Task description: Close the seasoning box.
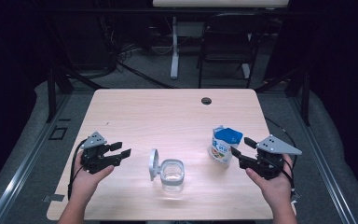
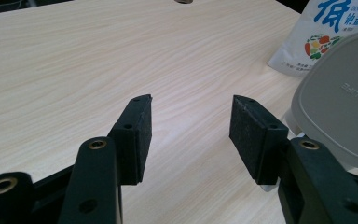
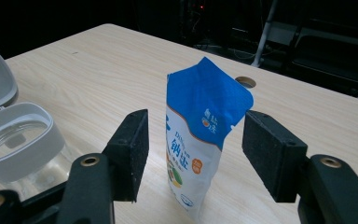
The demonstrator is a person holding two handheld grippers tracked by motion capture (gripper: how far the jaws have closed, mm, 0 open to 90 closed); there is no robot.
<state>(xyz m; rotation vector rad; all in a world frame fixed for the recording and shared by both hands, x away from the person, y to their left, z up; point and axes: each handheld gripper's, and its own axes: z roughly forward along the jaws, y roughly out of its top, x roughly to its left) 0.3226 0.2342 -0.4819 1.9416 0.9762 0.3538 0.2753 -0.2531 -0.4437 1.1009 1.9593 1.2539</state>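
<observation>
Two things stand on the pale wooden worktop: a blue and white pouch and a clear jar with a grey rim. The pouch stands upright at the right side of the worktop, its blue top folded over and a little crumpled. The jar sits near the front edge, about midway between the two hands, and its grey lid is swung up and back on its left side.

The right gripper is level and points at the pouch, with its jaws spread wide. In the right gripper view the pouch stands between the two black pads, with a clear gap on each side, so nothing presses on it.

The left gripper is held in the left hand at the left of the worktop, apart from the jar. Its jaws are also wide apart with only bare wood between them. In the left gripper view the raised lid shows just beyond the right jaw.
</observation>
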